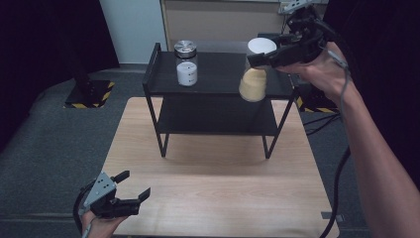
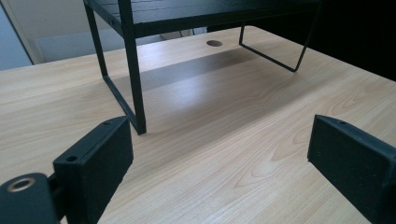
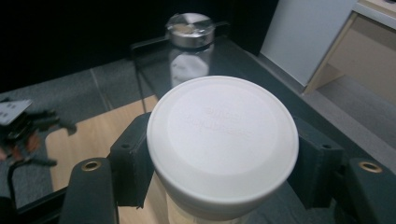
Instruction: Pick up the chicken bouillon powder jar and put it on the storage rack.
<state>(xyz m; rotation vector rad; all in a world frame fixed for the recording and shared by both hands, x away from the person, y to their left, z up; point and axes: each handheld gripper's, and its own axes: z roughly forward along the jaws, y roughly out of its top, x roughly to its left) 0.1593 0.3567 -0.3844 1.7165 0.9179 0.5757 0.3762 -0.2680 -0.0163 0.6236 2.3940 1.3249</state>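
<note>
Gripping a white-lidded jar (image 1: 254, 74) just under its lid, the right claw (image 1: 259, 58) holds it tilted above the black rack (image 1: 218, 89)'s top shelf. Low over the surface (image 1: 213, 188), the left claw (image 1: 132, 184) gapes wide, empty.

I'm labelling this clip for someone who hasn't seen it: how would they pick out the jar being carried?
Start at the black two-tier shelf standing on the wooden table. Above the shelf's right end, the right claw grips a clear jar just under its lid. It has a flat white lid and yellowish contents, whereas the other jar, standing on the top tier, has a shiny metal lid and white contents.
</note>
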